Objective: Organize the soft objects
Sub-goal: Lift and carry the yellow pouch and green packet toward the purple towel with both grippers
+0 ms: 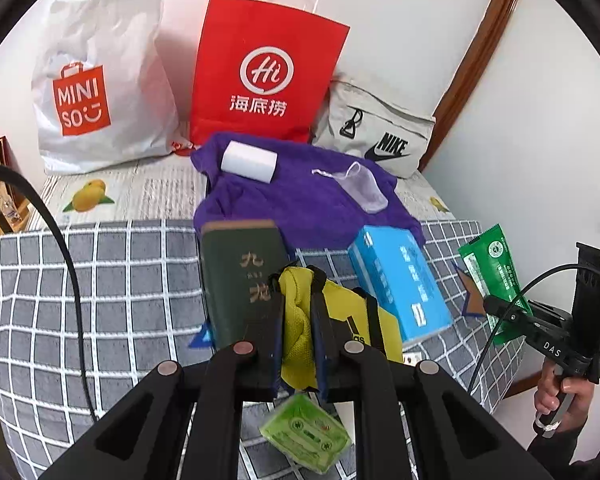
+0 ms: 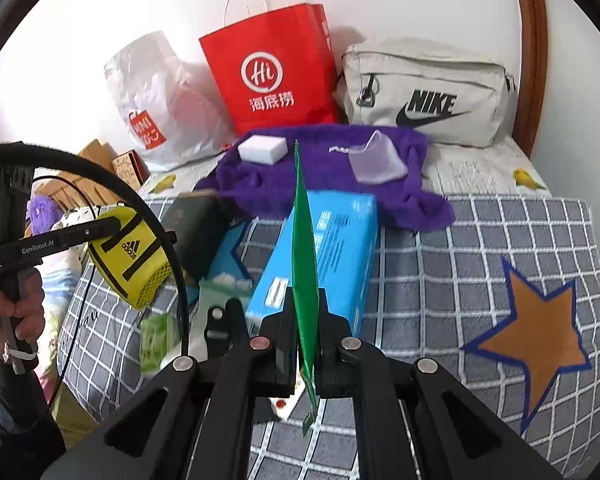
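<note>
My left gripper is shut on a yellow Adidas pouch and holds it above the checked blanket; the pouch also shows in the right wrist view. My right gripper is shut on a flat green packet, held edge-on; the packet shows in the left wrist view. A purple towel lies behind, with a white sponge and a clear drawstring pouch on it.
A dark green book, a blue box and a green cassette-like pack lie on the blanket. A Miniso bag, a red paper bag and a Nike bag stand at the wall.
</note>
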Action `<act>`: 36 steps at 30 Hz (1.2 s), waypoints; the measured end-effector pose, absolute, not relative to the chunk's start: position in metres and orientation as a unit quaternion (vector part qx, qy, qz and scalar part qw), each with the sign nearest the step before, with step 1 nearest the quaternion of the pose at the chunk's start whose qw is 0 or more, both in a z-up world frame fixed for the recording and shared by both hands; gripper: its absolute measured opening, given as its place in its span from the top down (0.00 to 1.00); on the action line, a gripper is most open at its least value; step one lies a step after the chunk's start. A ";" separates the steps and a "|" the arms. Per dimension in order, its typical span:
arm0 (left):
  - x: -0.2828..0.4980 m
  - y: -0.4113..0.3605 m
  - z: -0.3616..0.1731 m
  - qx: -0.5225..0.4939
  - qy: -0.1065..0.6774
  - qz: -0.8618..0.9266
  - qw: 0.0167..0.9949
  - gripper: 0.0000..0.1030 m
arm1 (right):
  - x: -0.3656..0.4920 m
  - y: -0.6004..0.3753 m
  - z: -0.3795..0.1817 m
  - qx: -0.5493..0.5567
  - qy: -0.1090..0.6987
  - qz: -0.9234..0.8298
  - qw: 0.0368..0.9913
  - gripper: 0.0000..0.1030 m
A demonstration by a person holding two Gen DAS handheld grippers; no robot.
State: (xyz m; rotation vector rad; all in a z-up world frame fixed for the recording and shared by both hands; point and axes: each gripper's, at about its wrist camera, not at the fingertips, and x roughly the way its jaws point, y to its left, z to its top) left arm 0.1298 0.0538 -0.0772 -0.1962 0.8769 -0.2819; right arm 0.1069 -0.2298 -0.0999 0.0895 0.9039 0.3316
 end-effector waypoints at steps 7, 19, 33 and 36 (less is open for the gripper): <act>0.153 0.058 -0.065 -0.091 0.416 -0.132 0.895 0.88 | 0.137 -0.230 -0.085 0.038 0.428 0.158 0.889 0.94; 0.207 0.066 -0.063 -0.089 0.419 -0.125 0.895 0.88 | 0.196 -0.240 -0.078 0.059 0.425 0.150 0.891 0.94; 0.261 0.065 -0.076 -0.113 0.425 -0.121 0.890 0.88 | 0.260 -0.251 -0.107 0.065 0.454 0.134 0.879 0.94; 0.274 0.061 -0.079 -0.113 0.429 -0.120 0.888 0.88 | 0.281 -0.250 -0.117 0.062 0.463 0.132 0.874 0.94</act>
